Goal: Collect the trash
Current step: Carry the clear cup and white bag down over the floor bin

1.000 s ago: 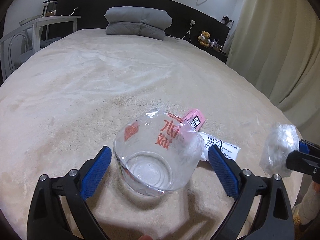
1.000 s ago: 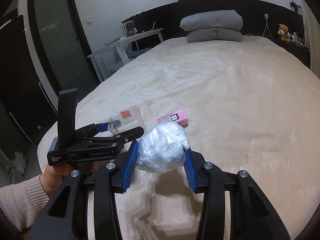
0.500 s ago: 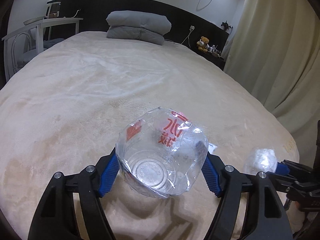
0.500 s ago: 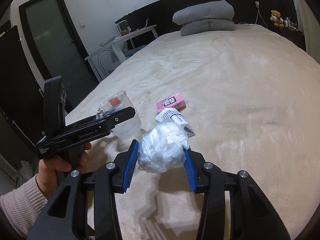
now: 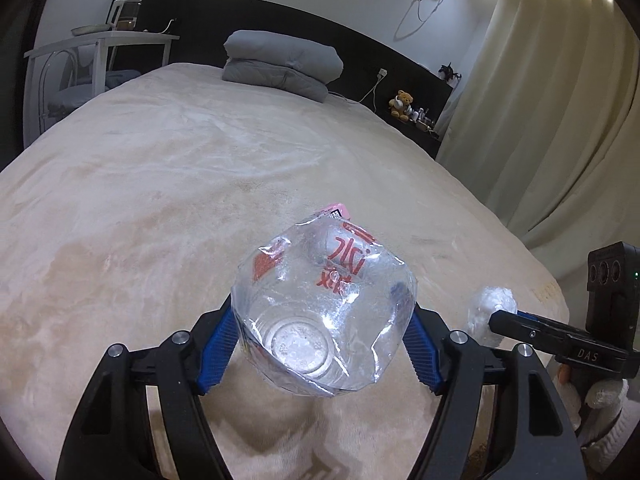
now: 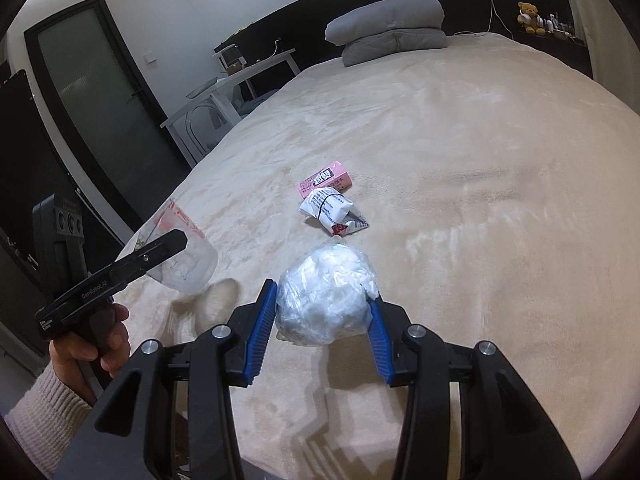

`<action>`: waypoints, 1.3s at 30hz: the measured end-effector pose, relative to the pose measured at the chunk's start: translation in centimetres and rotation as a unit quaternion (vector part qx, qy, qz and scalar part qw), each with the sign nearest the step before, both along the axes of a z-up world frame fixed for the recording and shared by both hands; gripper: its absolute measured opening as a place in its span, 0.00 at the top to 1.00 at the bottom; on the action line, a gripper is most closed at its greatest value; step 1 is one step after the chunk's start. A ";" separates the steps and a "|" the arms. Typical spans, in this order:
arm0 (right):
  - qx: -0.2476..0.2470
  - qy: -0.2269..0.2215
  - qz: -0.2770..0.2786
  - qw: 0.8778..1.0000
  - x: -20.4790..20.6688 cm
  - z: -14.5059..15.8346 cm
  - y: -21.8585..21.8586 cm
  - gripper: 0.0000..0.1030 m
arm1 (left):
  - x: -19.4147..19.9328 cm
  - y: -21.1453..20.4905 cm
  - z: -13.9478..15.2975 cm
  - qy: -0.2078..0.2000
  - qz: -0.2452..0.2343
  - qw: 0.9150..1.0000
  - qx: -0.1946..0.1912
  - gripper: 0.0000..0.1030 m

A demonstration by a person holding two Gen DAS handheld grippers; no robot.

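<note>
The left gripper (image 5: 324,340) was clamped on a crumpled clear plastic cup (image 5: 320,312) with red print, held above the beige bed (image 5: 160,200). The right gripper (image 6: 322,312) was pressed closed on a ball of plastic wrap (image 6: 326,292). A pink carton (image 6: 324,180) and a white wrapper (image 6: 330,210) lay touching on the bed, near the ball

Your crumpled clear plastic cup (image 5: 320,320) with red lettering hangs above the beige bed, base toward the left camera. Your wadded ball of clear wrap (image 6: 326,292) hangs over the bed's near edge. A pink carton (image 6: 325,180) and a white wrapper (image 6: 330,210) touching it lie on the blanket.
</note>
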State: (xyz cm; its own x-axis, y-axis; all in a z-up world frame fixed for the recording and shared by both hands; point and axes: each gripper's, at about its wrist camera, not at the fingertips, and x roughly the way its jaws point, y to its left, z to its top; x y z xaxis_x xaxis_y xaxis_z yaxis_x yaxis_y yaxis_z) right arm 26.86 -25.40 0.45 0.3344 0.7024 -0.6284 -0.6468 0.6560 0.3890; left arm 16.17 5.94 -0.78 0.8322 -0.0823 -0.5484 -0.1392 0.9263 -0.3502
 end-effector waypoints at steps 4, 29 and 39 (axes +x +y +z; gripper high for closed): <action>-0.010 0.001 0.002 1.000 -1.4 0.0 -0.3 0.57 | -3.1 -0.8 0.1 0.003 0.000 1.000 -0.003 0.30; 0.031 -0.009 -0.005 0.999 -15.8 -0.3 -5.7 0.57 | -16.7 -7.5 0.3 -0.054 -0.028 0.997 -0.040 0.30; 0.021 -0.014 0.001 1.000 -18.6 -1.1 -6.3 0.57 | -19.6 -9.9 -1.2 -0.032 -0.041 0.998 -0.030 0.30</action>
State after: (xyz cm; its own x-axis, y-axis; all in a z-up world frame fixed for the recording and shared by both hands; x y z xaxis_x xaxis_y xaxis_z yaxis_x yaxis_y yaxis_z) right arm 8.28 -31.74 -0.66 0.3502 0.7285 -0.5887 -0.6592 0.6382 0.3976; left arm -3.43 -3.93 -1.95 0.8541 -0.1823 -0.4871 -0.0403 0.9105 -0.4115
